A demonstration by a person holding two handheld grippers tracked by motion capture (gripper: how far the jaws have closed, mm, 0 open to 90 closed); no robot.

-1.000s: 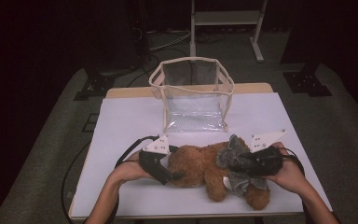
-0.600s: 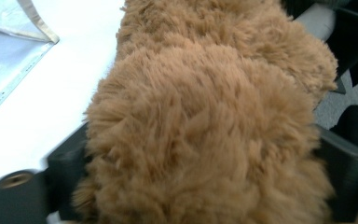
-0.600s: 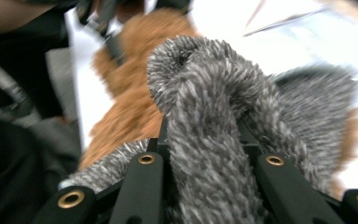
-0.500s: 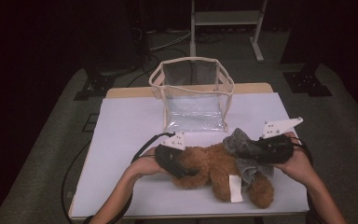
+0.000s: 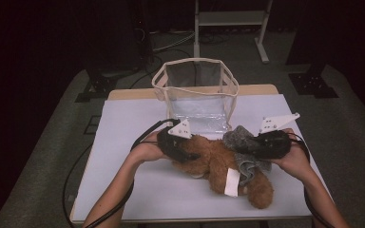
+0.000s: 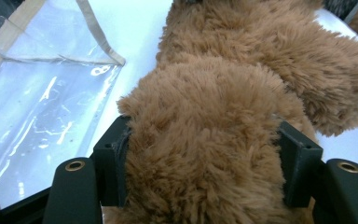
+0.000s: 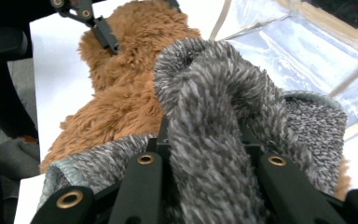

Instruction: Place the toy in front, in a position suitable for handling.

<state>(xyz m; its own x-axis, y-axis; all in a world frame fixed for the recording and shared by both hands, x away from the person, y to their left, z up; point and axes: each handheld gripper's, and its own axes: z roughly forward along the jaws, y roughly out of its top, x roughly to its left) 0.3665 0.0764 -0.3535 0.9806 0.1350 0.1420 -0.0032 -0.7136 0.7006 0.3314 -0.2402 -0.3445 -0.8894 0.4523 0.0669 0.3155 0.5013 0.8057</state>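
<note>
On the white table [image 5: 123,142], just in front of the person, sits the biggest thing in play: a clear plastic bin [image 5: 196,92] with a cream rim, standing upright toward the far edge and holding nothing that I can see. Right before it lies a brown teddy bear [image 5: 218,164] on its side, a white tag on its lower half and one leg stretching toward the near right corner. Draped over the bear's right end is a grey knitted garment [image 5: 244,156] (a small sweater, by the look of it).

Next come the two tools. The left gripper [image 5: 196,156] has just been closing its jaws, and its own view shows brown fur bulging between them with the pads pressing in from both sides, so it grips the bear. The right gripper [image 5: 240,145] is clamped tight on a bunched fold of the grey knit, which rises between its jaws in its own view.

As for progress, both holds look secured, but the bear rests on the table and nothing is in the bin. I judge the work to be early: lifting the bear and carrying it over the rim, or pulling the garment off first, all remains.
</note>
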